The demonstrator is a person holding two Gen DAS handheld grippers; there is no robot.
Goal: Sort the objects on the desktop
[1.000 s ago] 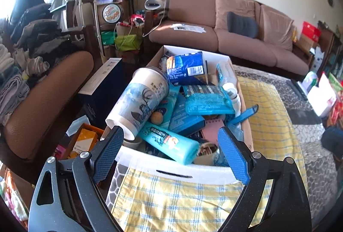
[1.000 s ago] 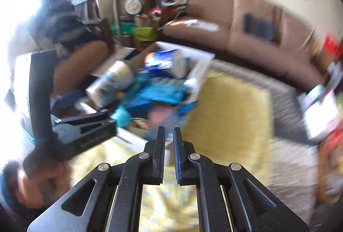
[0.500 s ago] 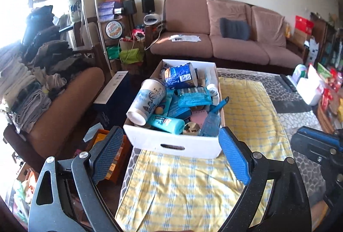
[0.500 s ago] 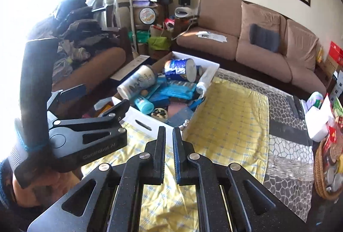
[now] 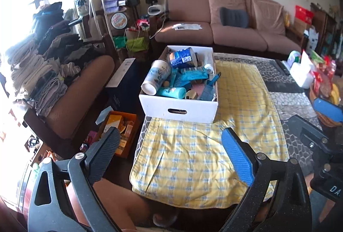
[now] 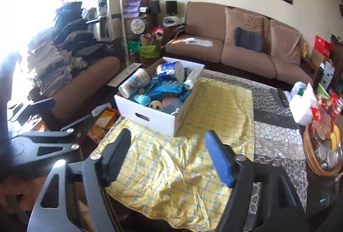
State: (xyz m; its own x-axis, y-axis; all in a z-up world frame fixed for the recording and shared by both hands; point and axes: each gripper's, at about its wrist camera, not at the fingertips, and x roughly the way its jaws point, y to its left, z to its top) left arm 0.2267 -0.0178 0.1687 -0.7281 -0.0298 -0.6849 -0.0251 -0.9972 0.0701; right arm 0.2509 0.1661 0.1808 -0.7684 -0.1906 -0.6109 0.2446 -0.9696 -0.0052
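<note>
A white cardboard box (image 5: 179, 108) with a slot handle sat at the frame's centre on a yellow checked cloth (image 5: 205, 152) — crammed with jumbled items: a tilted printed cup (image 5: 157, 79), a blue pouch (image 5: 181, 57), a teal tube (image 5: 172, 92) lying flat.

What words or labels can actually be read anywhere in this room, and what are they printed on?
"DA": white letters on the black body of the right gripper, cut off at the picture's edge in the left wrist view.
Blue can in the white box: print too small to read.
Tall printed cup: design blurred, no words legible.
Teal tube: lettering unreadable.
Round tin by the window: logo blurred.
Papers on the sofa: unreadable.
</note>
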